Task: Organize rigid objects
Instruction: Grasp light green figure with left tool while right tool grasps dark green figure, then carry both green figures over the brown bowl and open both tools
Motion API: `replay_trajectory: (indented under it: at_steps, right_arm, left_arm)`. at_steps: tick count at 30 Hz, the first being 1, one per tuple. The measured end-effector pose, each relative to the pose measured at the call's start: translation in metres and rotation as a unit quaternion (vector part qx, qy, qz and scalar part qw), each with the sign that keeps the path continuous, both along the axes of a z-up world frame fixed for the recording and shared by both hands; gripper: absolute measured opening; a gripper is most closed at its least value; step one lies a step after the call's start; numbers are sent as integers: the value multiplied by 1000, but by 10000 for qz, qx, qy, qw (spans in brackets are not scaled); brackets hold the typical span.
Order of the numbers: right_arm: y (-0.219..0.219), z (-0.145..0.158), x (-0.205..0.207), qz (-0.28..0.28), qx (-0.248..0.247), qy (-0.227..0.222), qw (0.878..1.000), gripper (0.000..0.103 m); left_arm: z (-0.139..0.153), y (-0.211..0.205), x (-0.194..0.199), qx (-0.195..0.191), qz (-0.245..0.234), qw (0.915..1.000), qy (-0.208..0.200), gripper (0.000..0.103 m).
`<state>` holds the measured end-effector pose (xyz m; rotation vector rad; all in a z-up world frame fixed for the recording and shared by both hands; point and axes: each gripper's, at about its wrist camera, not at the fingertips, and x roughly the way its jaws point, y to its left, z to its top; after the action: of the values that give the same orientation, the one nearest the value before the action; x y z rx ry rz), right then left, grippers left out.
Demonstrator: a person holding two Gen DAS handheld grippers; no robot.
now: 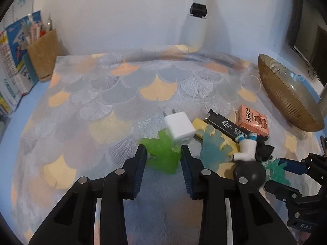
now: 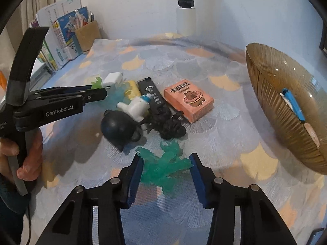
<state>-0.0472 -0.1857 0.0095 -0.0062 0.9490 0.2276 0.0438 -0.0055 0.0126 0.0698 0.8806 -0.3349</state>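
Note:
My left gripper [image 1: 162, 153] is open, its fingers on either side of a green translucent figure [image 1: 163, 155] lying on the mat. A white charger plug [image 1: 179, 128] leans just beyond it. My right gripper [image 2: 166, 163] is open around a teal translucent figure [image 2: 165, 166]. Between them lie a black ball-shaped toy [image 2: 117, 126] with a white figure [image 2: 136, 107], a black flat box [image 2: 152, 96], a pink card box [image 2: 189, 100], a yellow block [image 2: 132, 90] and a dark curly clump [image 2: 169, 127]. A ribbed amber bowl [image 2: 265, 94] at right holds a blue item [image 2: 293, 104].
A patterned mat [image 1: 122, 94] covers the blue table. Books [image 1: 12, 65] and a brown pen holder [image 1: 44, 55] stand at the back left against the wall. A white lamp post [image 2: 186, 18] stands at the back. A dark monitor [image 1: 306, 30] sits behind the bowl.

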Motion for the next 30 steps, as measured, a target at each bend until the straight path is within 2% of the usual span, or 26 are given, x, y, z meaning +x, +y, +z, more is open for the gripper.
replay_trajectory:
  at_steps: [4, 8, 12, 15, 16, 17, 18, 19, 20, 24, 25, 28, 29, 30]
  right_arm:
    - [-5, 8, -23, 308, 156, -164, 9993, 45]
    - [-10, 14, -48, 607, 62, -183, 9980, 45]
    - [-18, 9, -71, 856, -67, -61, 9963, 46]
    - [-25, 0, -77, 755, -76, 126, 9970, 47]
    - [-27, -3, -76, 693, -82, 206, 9973, 54]
    - [-30, -4, -80, 660, 15, 195, 9976, 67]
    - [-32, -6, -81, 676, 124, 252, 9973, 74]
    - [-33, -7, -84, 667, 194, 243, 9973, 80]
    - [-34, -8, -86, 621, 211, 201, 9976, 80]
    - [-26, -9, -90, 47, 140, 44, 9999, 80]
    - [-22, -9, -88, -45, 49, 18, 10000, 77]
    - [-3, -9, -84, -127, -401, -185, 9989, 53]
    - [1, -7, -84, -106, -451, -252, 9986, 48]
    - [6, -6, -85, -93, -555, -290, 9980, 48]
  left_arm:
    - [8, 12, -28, -226, 111, 9997, -27, 31]
    - [11, 13, -58, -328, 185, 9993, -39, 31]
    - [5, 8, -78, -283, 234, 9993, -34, 31]
    - [-3, 2, -83, -103, 280, 9995, -64, 31]
    - [-1, 0, -86, 33, 299, 9994, -188, 31]
    - [1, -1, -89, 33, 278, 9991, -306, 31]
    - [3, -2, -91, -2, 236, 9991, -350, 31]
    - [2, -2, -91, 18, 231, 9991, -352, 31]
    - [0, -3, -90, 64, 243, 9992, -316, 31]
    - [0, 1, -87, -26, 317, 9991, -274, 31]
    - [-1, 2, -87, -37, 341, 9991, -260, 31]
    - [-1, 2, -88, -48, 380, 9989, -265, 31]
    - [-1, 1, -89, -26, 381, 9989, -276, 31]
    - [-1, 0, -91, 11, 382, 9988, -293, 31]
